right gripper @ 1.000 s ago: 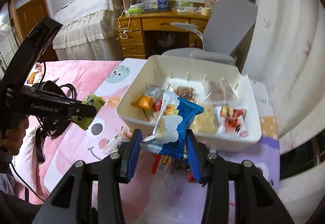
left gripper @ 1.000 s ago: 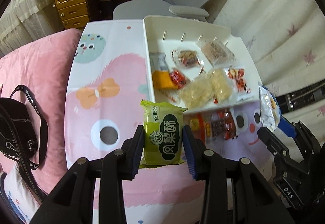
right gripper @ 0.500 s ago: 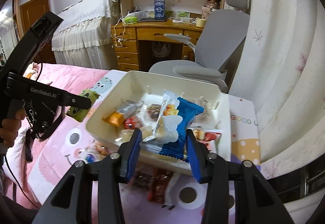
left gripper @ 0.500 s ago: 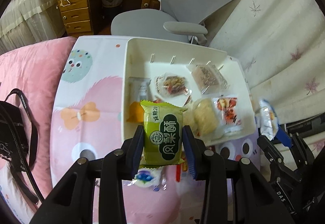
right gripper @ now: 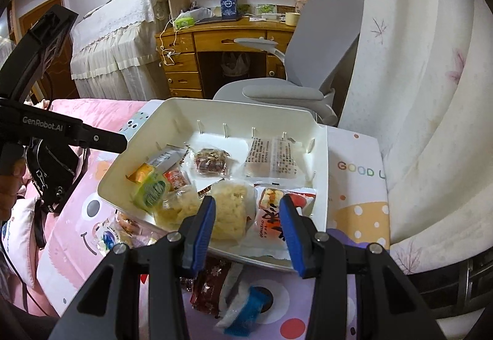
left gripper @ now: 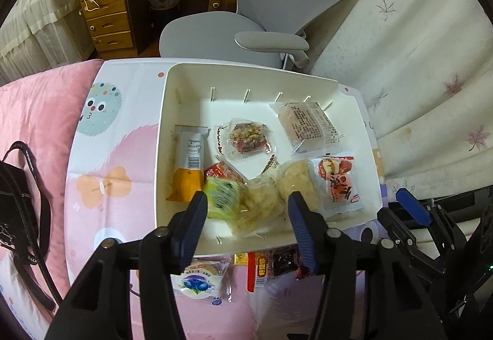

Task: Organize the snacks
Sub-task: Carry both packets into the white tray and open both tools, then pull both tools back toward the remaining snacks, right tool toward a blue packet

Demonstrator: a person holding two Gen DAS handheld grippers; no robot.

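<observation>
From your left wrist, your left claw (left gripper: 246, 210) now stands spread and empty: the green pack (left gripper: 222, 198) it pinched a moment ago lies blurred in the tray (left gripper: 246, 75) at the near left, so that one is delivered, joining seven packs there, with about three still on the tabletop (left gripper: 101, 155) under the claw. From your right wrist, your right claw (right gripper: 246, 219) is spread too, and its blue pack (right gripper: 246, 309) has landed outside the tray, short of the near rim, so it still needs fetching.
</observation>
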